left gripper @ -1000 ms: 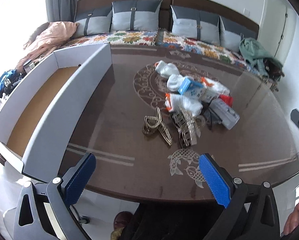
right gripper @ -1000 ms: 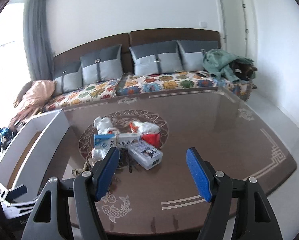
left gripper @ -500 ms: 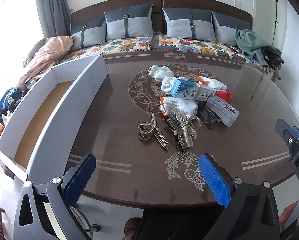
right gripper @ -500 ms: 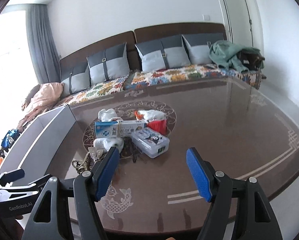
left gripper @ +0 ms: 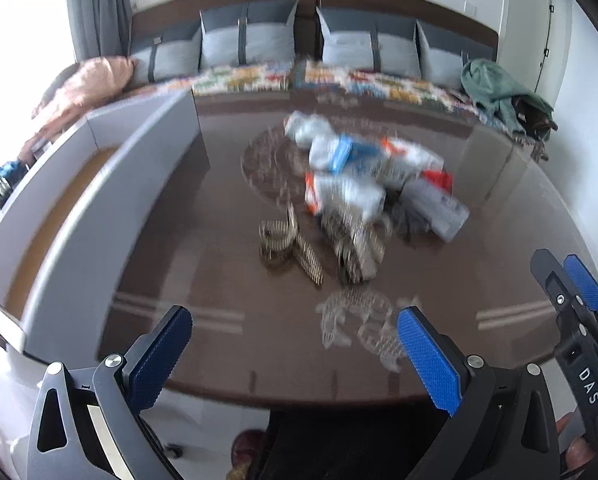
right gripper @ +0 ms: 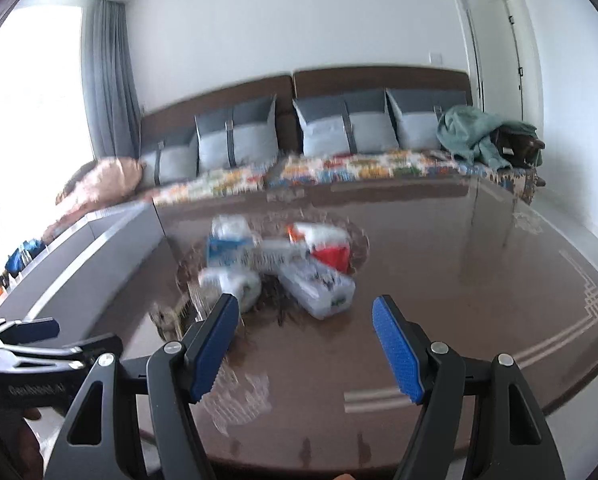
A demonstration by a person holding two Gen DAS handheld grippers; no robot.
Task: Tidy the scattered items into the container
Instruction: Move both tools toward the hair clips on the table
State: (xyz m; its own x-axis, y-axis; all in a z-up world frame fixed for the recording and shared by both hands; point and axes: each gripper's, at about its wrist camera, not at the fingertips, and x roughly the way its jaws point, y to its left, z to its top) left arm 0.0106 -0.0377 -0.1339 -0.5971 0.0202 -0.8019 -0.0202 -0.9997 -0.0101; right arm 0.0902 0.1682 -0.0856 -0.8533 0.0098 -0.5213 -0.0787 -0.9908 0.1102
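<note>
One loose pile (left gripper: pixel 375 188) of small things lies at mid-bench, on the round pattern of the brown bench (left gripper: pixel 479 264); motion blur softens all of it. In it are white socks (left gripper: pixel 347 196), a blue-and-white carton (left gripper: pixel 359 154), a clear case (left gripper: pixel 439 208) at the right edge and something red (right gripper: pixel 333 256) at the far right. Two gold hair clips (left gripper: pixel 289 242) sit at the near edge of the pile, the left one slightly apart from the rest, its long arm running near-right. The carton's long axis runs left to right; the case lies aslant, its near end toward the right.

Bare bench lies on every side of the pile: a wide strip to the near edge, more to the right, and a gap on the left before the box (left gripper: pixel 99 216). That box stands along the left edge of the bench, long axis running near to far, open at the top, its brown floor showing between white walls.

Both claws hang above the near edge of the bench, well short of the pile. The left claw (left gripper: pixel 293 354) is spread wide and holds nothing; the right claw (right gripper: pixel 305 346) is likewise spread, touching nothing, its left finger (right gripper: pixel 215 346) overlapping the pile in the right wrist view. A sofa (right gripper: pixel 339 160) lines the far side.
</note>
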